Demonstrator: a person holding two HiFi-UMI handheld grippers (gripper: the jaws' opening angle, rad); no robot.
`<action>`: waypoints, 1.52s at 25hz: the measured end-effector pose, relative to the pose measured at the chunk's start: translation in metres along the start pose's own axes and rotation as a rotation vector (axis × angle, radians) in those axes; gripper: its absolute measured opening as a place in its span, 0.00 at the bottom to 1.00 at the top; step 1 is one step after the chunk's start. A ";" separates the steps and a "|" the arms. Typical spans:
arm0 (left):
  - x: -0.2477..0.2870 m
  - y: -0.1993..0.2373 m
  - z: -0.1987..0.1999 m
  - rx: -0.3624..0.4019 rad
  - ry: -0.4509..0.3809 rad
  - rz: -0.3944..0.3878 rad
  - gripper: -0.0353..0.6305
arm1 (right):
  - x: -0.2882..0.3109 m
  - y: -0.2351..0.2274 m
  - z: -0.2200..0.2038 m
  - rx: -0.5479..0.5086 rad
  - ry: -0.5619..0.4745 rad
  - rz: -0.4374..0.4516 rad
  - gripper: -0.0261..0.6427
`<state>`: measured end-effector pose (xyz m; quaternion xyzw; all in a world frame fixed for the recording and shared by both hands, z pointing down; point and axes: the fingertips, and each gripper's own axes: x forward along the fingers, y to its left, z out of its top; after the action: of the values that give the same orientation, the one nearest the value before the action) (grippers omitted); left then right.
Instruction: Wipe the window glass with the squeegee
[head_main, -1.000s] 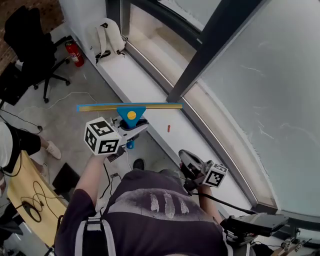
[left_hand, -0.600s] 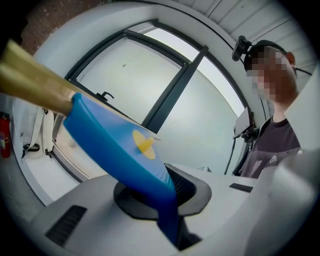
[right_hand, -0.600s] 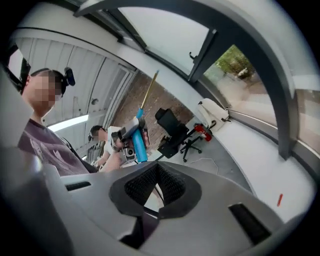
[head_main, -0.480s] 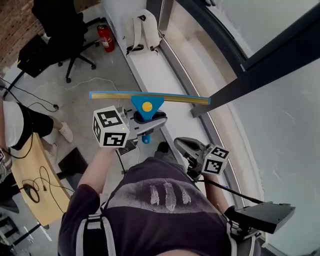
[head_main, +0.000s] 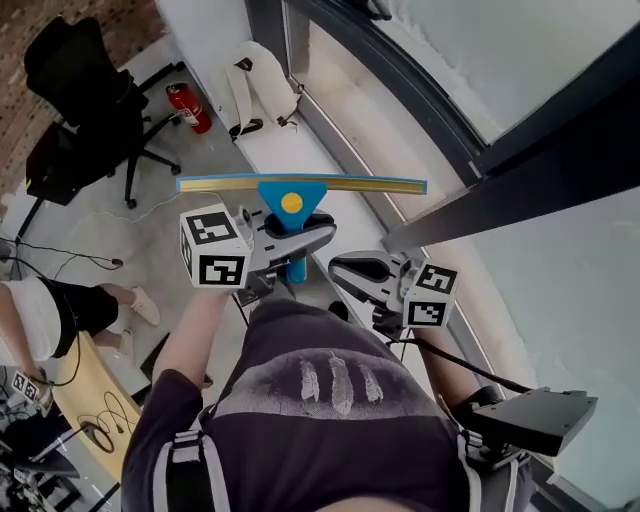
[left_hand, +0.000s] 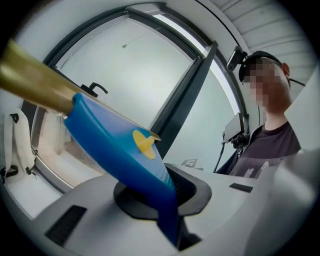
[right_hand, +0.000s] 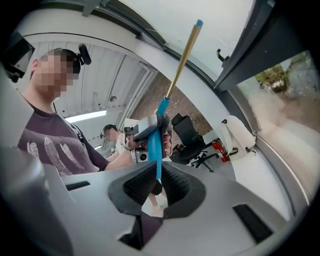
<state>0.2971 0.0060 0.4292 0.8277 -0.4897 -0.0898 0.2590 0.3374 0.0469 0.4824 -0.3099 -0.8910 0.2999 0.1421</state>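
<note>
two grippers, one tool. left gripper (head_main: 303, 240): jaws pinched on the blue handle of the squeegee (head_main: 292, 199), blade level, well apart from the window glass (head_main: 575, 300); we judge it readied for a stroke. right gripper (head_main: 342, 268): jaws pressed together, empty, kept spare alongside.

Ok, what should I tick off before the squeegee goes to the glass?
1. Left gripper shut on squeegee handle: ok.
2. Right gripper shut, empty, apart from squeegee: ok.
3. Blade touching glass: not ok, it hangs over the sill.
4. Rubber edge facing glass: cannot tell.
5. Blade's right end clear of frame bar: cannot tell.
</note>
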 end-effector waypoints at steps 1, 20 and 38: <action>0.002 0.013 0.008 -0.004 -0.006 -0.025 0.12 | 0.007 -0.009 0.012 -0.015 -0.012 -0.026 0.06; 0.014 0.098 0.097 0.204 0.103 -0.452 0.13 | 0.101 -0.116 0.160 -0.158 -0.197 -0.416 0.29; 0.081 0.025 0.077 0.470 0.252 -0.535 0.54 | 0.013 -0.101 0.164 -0.223 -0.455 -0.510 0.27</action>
<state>0.2882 -0.0993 0.3850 0.9677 -0.2277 0.0631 0.0876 0.2082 -0.0812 0.4187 -0.0164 -0.9758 0.2169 -0.0241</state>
